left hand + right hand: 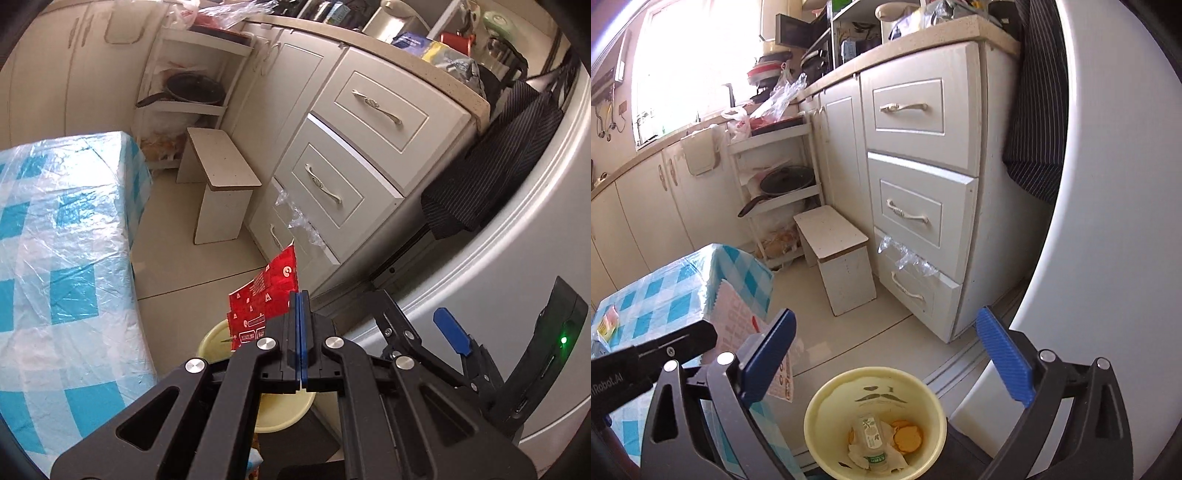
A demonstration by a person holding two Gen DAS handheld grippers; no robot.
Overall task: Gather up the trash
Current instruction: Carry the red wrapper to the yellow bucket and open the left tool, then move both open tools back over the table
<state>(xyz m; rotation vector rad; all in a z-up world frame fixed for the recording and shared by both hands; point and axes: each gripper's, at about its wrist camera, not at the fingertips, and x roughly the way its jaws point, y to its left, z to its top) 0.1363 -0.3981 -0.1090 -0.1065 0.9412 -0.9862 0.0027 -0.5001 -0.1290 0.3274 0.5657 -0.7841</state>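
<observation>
Left gripper clamped on red wrapper above yellow bin; right gripper spread wide, empty, over bin holding small bottle, orange peel.

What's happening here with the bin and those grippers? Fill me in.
A person with a gripper in each hand is clearing trash into a yellow bin on the kitchen floor. The left gripper has its jaws shut on a red wrapper, held above the bin. The right gripper hangs over the bin with jaws wide open and empty. A small bottle, crumpled paper and orange scraps already lie inside.
</observation>
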